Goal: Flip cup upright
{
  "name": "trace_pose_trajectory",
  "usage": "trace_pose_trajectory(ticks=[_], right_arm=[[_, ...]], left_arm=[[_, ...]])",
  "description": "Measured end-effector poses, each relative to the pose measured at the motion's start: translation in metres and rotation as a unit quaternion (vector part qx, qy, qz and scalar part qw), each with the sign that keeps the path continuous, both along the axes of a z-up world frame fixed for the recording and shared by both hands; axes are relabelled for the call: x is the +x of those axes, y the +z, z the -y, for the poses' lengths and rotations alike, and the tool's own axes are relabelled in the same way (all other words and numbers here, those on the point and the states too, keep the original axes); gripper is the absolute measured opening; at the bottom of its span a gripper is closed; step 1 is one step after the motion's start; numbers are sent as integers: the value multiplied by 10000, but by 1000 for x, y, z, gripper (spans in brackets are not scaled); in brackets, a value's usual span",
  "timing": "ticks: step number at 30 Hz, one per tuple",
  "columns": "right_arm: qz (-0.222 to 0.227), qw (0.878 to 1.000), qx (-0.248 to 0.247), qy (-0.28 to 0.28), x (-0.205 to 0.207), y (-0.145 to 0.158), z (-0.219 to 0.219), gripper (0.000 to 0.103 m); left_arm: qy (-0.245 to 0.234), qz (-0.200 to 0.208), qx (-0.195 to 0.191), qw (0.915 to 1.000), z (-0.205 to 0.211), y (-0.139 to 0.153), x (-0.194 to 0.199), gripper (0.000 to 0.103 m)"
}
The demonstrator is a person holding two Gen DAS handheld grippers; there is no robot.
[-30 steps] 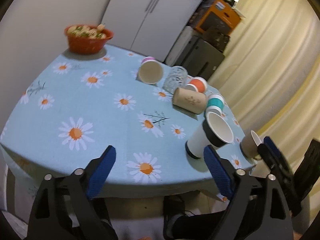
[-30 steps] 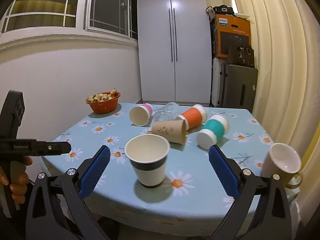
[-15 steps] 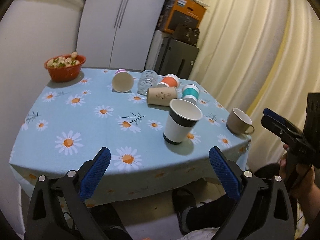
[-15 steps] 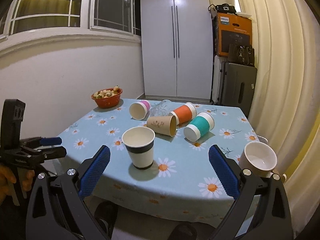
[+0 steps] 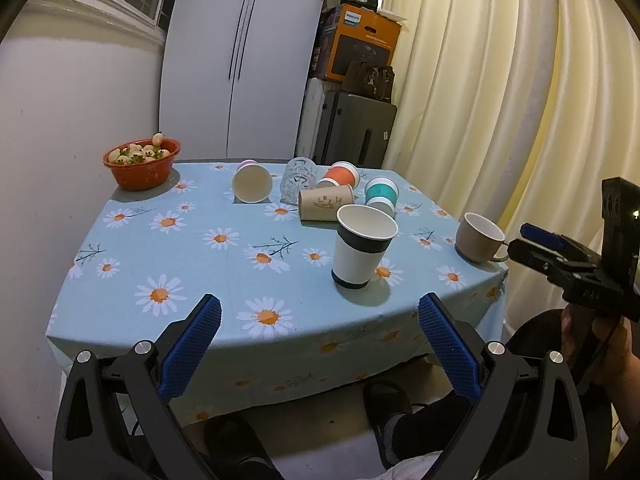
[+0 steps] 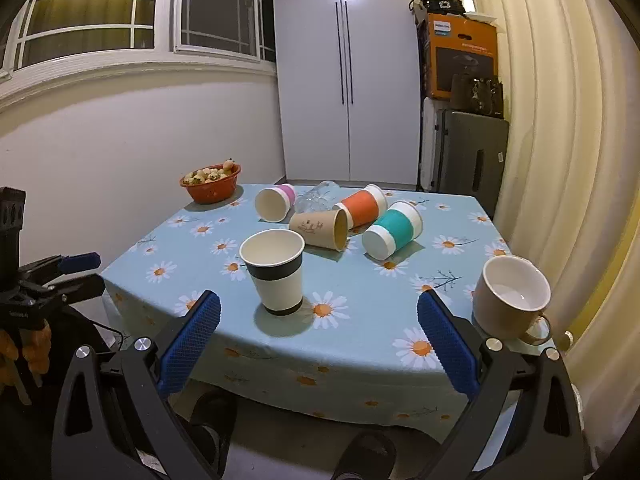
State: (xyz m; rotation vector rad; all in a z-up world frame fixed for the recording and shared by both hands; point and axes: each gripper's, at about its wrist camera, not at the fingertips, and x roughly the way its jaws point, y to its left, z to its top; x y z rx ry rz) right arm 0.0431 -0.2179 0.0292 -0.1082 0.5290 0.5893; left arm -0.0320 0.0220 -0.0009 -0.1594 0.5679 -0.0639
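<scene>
Plainly, standing cups: the black-banded paper cup [image 6: 275, 272] and the beige mug [image 6: 510, 297] are already sitting mouth up near the front edge of the table [image 6: 344, 350].
Cups lying down: four paper cups and a clear glass [image 5: 298, 179] are resting on their sides in a cluster toward the far middle.
Likely target: the teal-sleeved cup [image 6: 393, 230], judging by reach; it is lying at about 1 o'clock from the right gripper [image 6: 319, 346], beyond the open fingers and well apart from them.
Axis and heading: its long axis is running from near-left to far-right in the right wrist view, closed base pointing toward the camera, mouth pointing away toward 2 o'clock.
Neighbours: the kraft cup [image 6: 320, 229] is lying just to its left, mouth facing right; the orange-sleeved cup [image 6: 362, 210] is lying behind both.
Nearer hand: the right one, in my judgement; from the left gripper [image 5: 319, 346] the teal-sleeved cup [image 5: 381, 195] is sitting farther off at 1 o'clock, partly behind the standing cup.
Right claw: gaping wide, holding nothing.
Left claw: likewise spread wide and empty, hanging before the table edge.
</scene>
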Motion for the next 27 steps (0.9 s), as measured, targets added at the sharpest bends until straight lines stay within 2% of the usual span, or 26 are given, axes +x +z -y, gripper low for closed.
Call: trace_pose_trajectory(ticks=[27], right_arm=[[200, 9990, -363, -183, -6, -8, -9, 98]], left_arm=[[125, -18, 103, 9999, 5, -5, -3, 96]])
